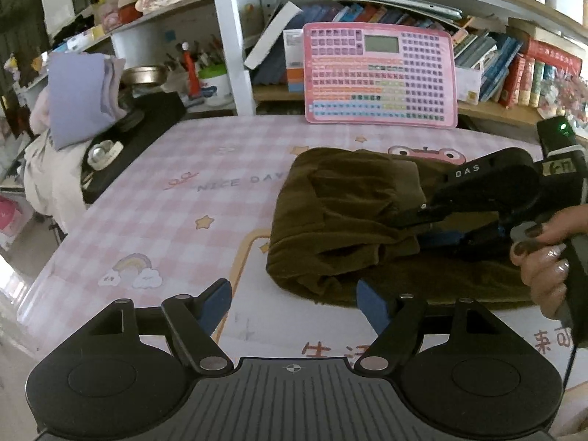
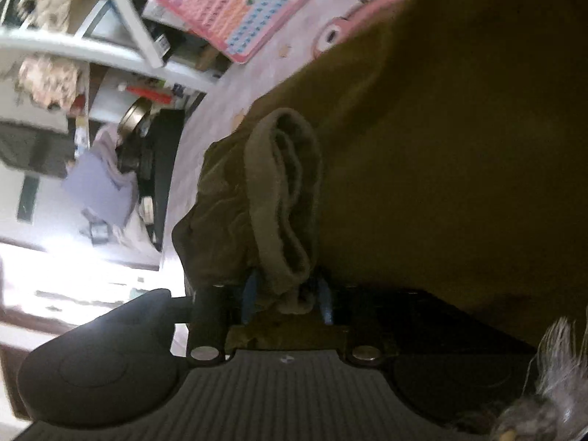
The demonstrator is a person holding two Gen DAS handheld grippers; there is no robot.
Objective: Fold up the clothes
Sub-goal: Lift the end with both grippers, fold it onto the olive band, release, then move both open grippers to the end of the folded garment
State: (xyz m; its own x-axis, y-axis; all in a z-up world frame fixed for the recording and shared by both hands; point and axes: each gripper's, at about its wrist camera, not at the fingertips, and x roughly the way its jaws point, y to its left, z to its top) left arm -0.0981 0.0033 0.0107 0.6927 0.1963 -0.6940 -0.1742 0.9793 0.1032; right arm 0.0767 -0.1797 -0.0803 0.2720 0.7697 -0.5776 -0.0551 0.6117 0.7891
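- right gripper (image 1: 408, 226) comes in from 3 o'clock, tilted down, clamped on the brown garment's (image 1: 341, 220) folded edge
- left gripper (image 1: 294, 303) gaping, nothing in it
- garment on the tablecloth (image 1: 176, 220), "NICE DAY" at 9 o'clock; "DAS" on gripper

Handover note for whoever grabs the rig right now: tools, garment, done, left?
Left tool: open, empty, hovering just off the near edge of the brown garment.
Right tool: shut on a bunched, rolled edge of the garment; the person's hand is on its handle.
Garment: on the pink checked table cover, partly folded into a thick bundle, layers uneven, another layer spread flat toward the near right.
Done: at least one fold appears made.
Left: probably lay down the edge the right tool holds, flatten the bundle, square it up.
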